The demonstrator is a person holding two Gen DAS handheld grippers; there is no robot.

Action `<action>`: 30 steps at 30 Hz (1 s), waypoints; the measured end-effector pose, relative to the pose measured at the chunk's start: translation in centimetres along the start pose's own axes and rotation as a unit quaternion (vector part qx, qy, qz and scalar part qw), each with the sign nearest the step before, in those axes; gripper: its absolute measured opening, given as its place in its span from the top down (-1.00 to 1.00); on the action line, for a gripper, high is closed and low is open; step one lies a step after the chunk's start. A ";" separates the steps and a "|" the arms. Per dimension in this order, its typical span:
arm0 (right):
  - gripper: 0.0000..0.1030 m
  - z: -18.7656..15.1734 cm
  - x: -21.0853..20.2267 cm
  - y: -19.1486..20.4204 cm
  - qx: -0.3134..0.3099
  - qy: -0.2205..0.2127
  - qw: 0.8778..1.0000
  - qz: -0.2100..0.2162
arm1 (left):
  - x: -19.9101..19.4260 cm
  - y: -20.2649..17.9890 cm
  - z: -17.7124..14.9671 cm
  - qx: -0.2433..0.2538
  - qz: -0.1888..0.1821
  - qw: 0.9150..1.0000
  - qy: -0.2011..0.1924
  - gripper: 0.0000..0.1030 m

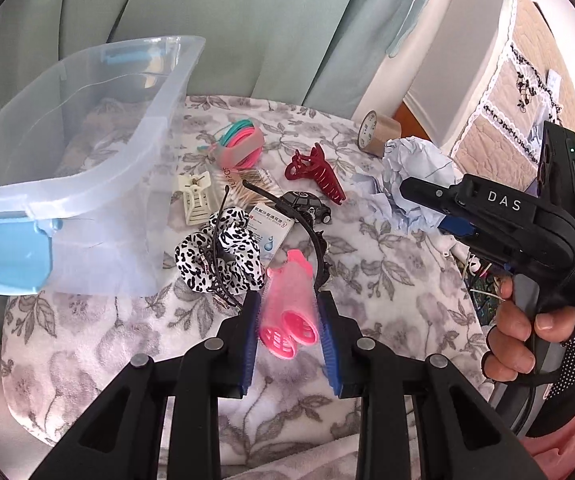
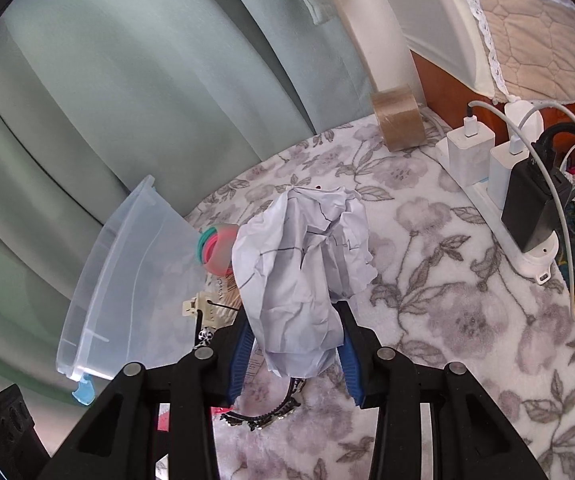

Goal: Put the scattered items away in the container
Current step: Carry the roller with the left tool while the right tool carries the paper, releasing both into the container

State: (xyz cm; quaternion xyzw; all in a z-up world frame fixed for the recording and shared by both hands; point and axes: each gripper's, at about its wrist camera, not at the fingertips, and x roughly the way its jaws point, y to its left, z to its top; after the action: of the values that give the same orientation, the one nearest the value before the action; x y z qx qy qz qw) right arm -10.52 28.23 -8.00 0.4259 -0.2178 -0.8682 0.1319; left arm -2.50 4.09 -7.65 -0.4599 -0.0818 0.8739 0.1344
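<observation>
My left gripper [image 1: 287,300] is shut on a pair of pink hair rollers [image 1: 288,312], held just above the floral blanket. My right gripper [image 2: 295,316] is shut on a crumpled ball of white paper [image 2: 307,272] and lifts it off the blanket; the paper also shows in the left wrist view [image 1: 411,176]. The clear plastic bin [image 1: 67,168] with blue latches stands at the left, apparently empty. Beside it lie a leopard scrunchie [image 1: 223,256], a black headband [image 1: 307,224], a red claw clip [image 1: 319,176], a cream clip [image 1: 197,196], coloured hair ties [image 1: 241,142], a toy car [image 1: 307,208] and a small box [image 1: 271,232].
A roll of brown tape [image 2: 399,120] stands at the far edge of the blanket [image 2: 427,280]. A white power strip [image 2: 487,176] with chargers and cables lies along the right side. Green curtains hang behind the bin.
</observation>
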 end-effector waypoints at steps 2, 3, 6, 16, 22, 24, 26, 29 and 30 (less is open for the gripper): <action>0.19 -0.1 -1.0 1.2 -0.012 -0.007 1.000 0.003 | -1.2 0.1 0.1 0.000 -0.002 1.000 -0.016 0.43; 0.18 -0.2 -1.5 1.8 -0.019 -0.011 1.000 0.005 | -1.9 0.1 0.2 0.000 -0.002 1.000 -0.026 0.43; 0.19 -0.3 -3.0 4.1 -0.044 -0.026 0.999 0.014 | -4.3 0.6 0.8 -0.004 -0.004 0.998 -0.059 0.43; 0.18 -0.9 -6.6 11.9 -0.121 -0.062 0.990 0.050 | -11.2 4.0 3.0 -0.031 0.010 0.987 -0.160 0.43; 0.18 -1.0 -7.1 15.4 -0.154 -0.063 0.983 0.071 | -12.8 6.9 3.8 -0.056 0.034 0.981 -0.183 0.43; 0.18 -1.1 -6.8 16.7 -0.167 -0.060 0.981 0.078 | -13.0 7.9 4.0 -0.065 0.042 0.979 -0.187 0.43; 0.18 -1.4 -6.3 17.9 -0.179 -0.054 0.979 0.083 | -13.2 8.9 4.1 -0.075 0.048 0.977 -0.192 0.42; 0.18 -1.8 -5.0 19.6 -0.195 -0.041 0.976 0.088 | -13.2 10.2 4.3 -0.089 0.055 0.975 -0.198 0.42; 0.18 -2.0 -4.5 20.1 -0.200 -0.036 0.975 0.090 | -13.0 10.6 4.5 -0.093 0.058 0.974 -0.198 0.43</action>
State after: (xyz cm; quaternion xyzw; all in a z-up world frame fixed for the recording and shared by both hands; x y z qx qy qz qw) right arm -5.37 12.11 3.84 0.3377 -0.0820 -0.8937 0.2836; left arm -0.89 -10.12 2.18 -0.2919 -0.1613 0.9425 0.0213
